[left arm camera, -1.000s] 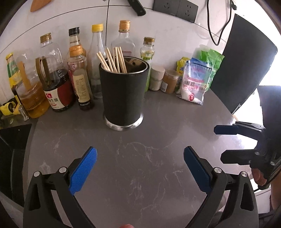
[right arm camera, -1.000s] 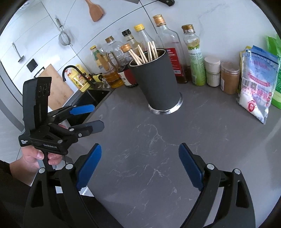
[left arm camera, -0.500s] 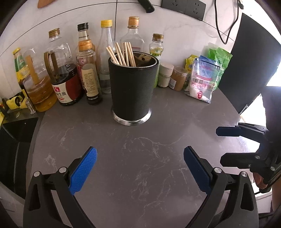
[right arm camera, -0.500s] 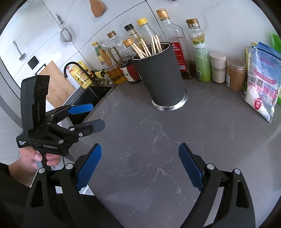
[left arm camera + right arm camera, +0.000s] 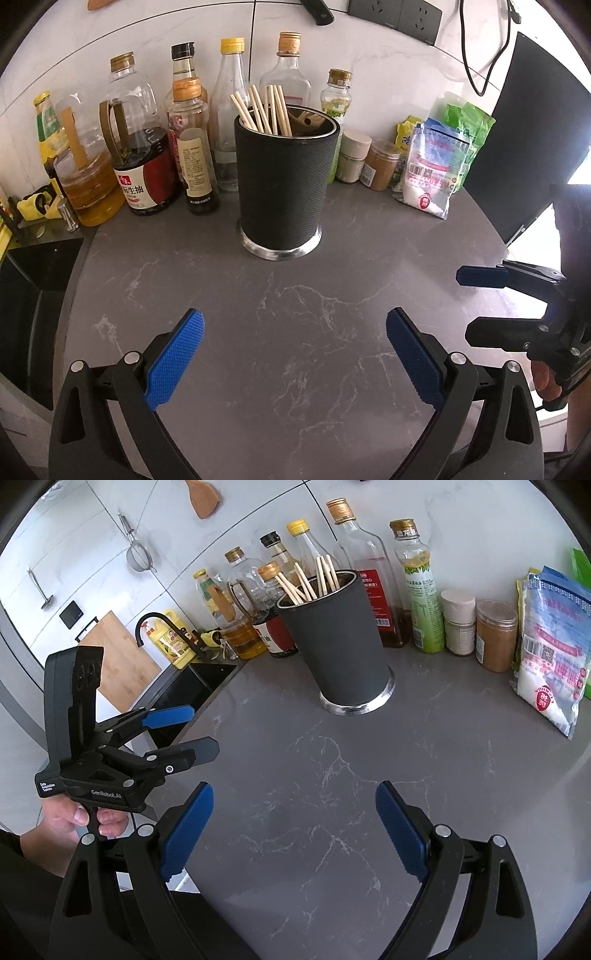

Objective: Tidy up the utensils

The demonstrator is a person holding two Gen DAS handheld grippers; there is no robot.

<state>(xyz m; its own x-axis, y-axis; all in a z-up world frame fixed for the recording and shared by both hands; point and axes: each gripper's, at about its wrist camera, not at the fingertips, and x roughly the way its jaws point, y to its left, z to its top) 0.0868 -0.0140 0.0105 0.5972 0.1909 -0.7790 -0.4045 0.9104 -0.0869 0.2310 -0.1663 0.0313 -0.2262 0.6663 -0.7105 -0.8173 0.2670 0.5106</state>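
A black cylindrical utensil holder (image 5: 282, 184) with a steel base stands upright on the grey marbled counter (image 5: 295, 332); it also shows in the right wrist view (image 5: 338, 642). Several wooden chopsticks (image 5: 264, 109) stick out of its top, seen too in the right wrist view (image 5: 310, 578). My left gripper (image 5: 293, 354) is open and empty, in front of the holder and apart from it. My right gripper (image 5: 295, 832) is open and empty, in front and to the right of the holder. Each gripper shows in the other's view: the right one (image 5: 476, 302), the left one (image 5: 192, 731).
Oil, sauce and vinegar bottles (image 5: 144, 155) line the wall behind the holder. Small jars (image 5: 369, 158) and bags of seasoning (image 5: 436, 166) stand at the right. A black sink (image 5: 195, 686) with a tap lies left of the counter. A dark panel (image 5: 528, 140) stands at far right.
Both grippers have moved closer to the holder, which looks larger and more centred now. Both stayed open and empty.
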